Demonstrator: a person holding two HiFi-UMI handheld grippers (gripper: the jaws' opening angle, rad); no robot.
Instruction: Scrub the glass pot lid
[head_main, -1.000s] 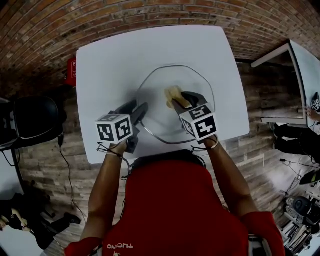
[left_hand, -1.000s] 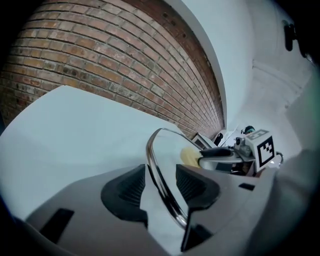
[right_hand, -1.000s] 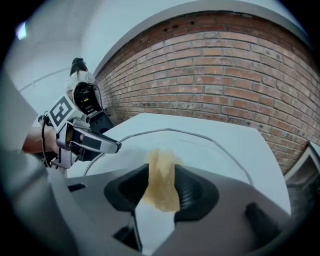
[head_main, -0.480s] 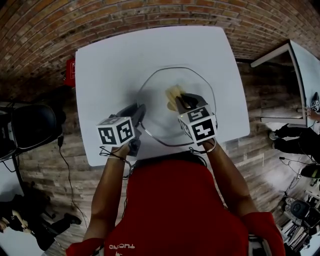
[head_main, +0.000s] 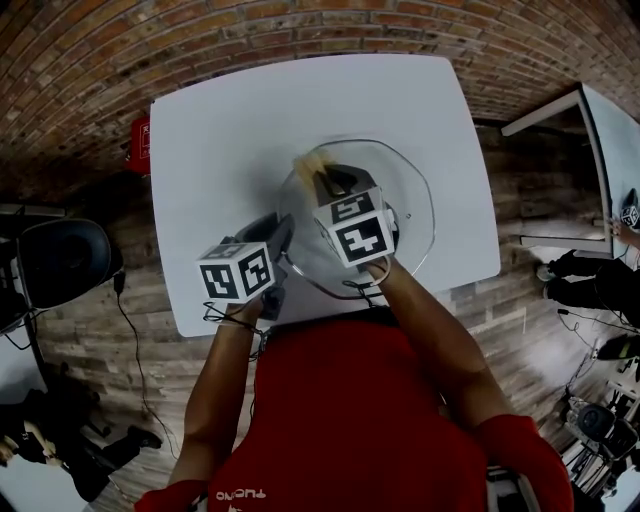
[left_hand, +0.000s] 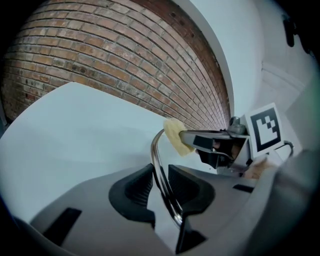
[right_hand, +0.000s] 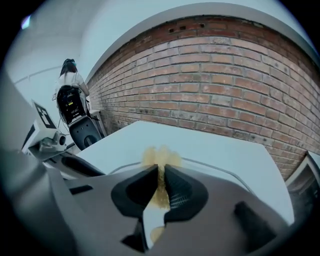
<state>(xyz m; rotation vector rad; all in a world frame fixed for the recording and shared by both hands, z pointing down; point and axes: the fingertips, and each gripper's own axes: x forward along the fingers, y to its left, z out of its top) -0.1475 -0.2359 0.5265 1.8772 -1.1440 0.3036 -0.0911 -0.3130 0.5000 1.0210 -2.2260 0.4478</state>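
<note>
The glass pot lid (head_main: 405, 195) lies on the white table (head_main: 230, 120). My left gripper (head_main: 283, 230) is shut on the lid's metal rim (left_hand: 159, 167) at its near left side; the rim runs between the pads in the left gripper view. My right gripper (head_main: 325, 180) is over the lid's far left part, shut on a yellow sponge (head_main: 308, 165). The sponge (right_hand: 159, 156) sticks out past the fingertips in the right gripper view. From the left gripper view the sponge (left_hand: 175, 136) touches the rim's top, with the right gripper (left_hand: 210, 145) behind it.
A black chair (head_main: 60, 255) stands left of the table, and a red object (head_main: 140, 145) is at the table's left edge. Another white table (head_main: 610, 130) is at the far right. A brick-patterned floor surrounds the table.
My right gripper has carried the sponge left and away from me, from the lid's middle to its far left rim. The left gripper has barely moved.
</note>
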